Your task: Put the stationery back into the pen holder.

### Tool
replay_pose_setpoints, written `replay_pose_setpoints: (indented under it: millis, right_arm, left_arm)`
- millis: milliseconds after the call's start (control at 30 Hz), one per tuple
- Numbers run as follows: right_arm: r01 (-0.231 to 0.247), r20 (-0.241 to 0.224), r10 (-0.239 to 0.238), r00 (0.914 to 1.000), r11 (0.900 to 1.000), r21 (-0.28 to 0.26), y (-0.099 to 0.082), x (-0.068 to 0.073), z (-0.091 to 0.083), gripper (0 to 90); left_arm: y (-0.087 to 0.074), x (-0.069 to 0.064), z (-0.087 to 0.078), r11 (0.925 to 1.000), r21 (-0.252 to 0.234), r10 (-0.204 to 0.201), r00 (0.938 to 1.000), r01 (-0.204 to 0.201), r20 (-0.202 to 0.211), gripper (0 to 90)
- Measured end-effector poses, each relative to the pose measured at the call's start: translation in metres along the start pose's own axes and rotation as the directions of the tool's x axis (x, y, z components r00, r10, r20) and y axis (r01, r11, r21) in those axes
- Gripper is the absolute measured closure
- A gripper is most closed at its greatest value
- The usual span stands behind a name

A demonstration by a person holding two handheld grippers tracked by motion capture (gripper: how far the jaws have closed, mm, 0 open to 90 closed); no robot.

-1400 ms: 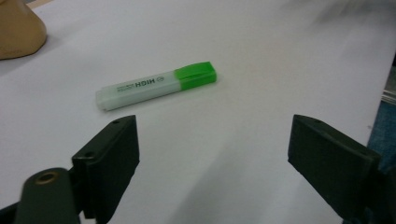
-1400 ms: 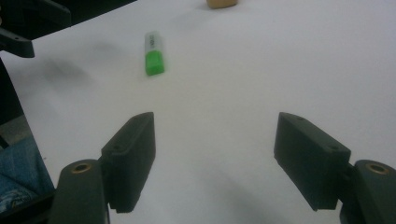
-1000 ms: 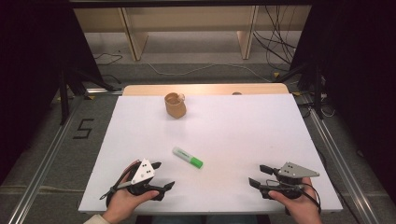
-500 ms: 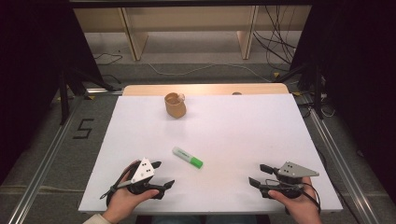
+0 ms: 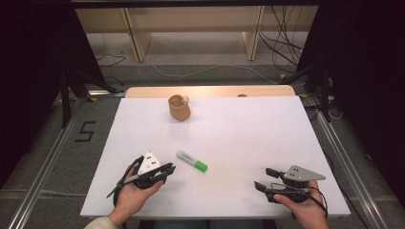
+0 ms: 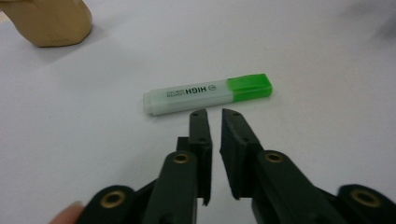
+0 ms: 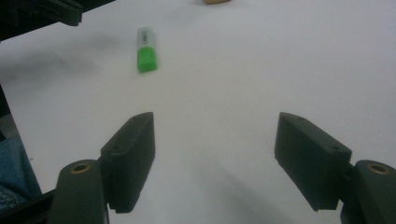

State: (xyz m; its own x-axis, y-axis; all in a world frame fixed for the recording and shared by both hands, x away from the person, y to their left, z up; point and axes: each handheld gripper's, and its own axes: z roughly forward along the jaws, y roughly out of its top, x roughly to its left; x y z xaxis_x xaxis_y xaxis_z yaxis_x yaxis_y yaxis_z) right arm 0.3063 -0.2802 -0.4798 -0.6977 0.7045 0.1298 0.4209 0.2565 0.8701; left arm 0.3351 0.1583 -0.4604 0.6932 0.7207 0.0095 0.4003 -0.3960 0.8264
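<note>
A highlighter [image 5: 192, 161] with a white body and green cap lies flat near the front middle of the white table [image 5: 239, 124]. My left gripper [image 5: 169, 168] rests just left of it; in the left gripper view its jaws [image 6: 214, 112] have just been closing and stand almost together, a thin gap left and nothing between them, tips just short of the highlighter [image 6: 208, 93]. My right gripper [image 5: 262, 178] sits at the front right, its jaws [image 7: 215, 119] wide apart over bare table, the highlighter [image 7: 147, 49] well ahead of it.
A tan cup [image 5: 179, 107] stands near the far edge, left of centre; it also sits at the top left of the left gripper view [image 6: 46, 21]. A wooden board [image 5: 210, 90] lines the table's far edge. Metal rails [image 5: 47, 167] run along both sides.
The left gripper's jaws have come together from wide apart, with nothing taken. Both hands stay where they were, and the highlighter and cup have not moved.
</note>
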Motion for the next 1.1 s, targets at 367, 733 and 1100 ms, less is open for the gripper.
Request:
replay_pose_setpoints:
  millis: [367,733,1100]
  right_arm:
    - [0.008,-0.003,-0.008,1.0000,0.9999,0.006,0.001,0.002,0.002,29.6]
    - [0.006,-0.007,-0.006,1.0000,1.0000,0.004,0.000,0.002,0.002,29.7]
    - [0.006,-0.010,-0.006,0.9999,0.9999,0.008,0.000,0.003,0.003,29.7]
  left_arm:
    - [0.031,0.024,0.053,0.9987,0.043,0.029,0.9991,-0.028,-0.032,89.8]
    - [0.045,0.039,0.094,0.9932,0.116,0.011,0.9982,-0.004,-0.059,89.9]
    - [0.041,0.041,0.106,0.9849,0.173,0.023,0.9983,-0.014,-0.053,89.9]
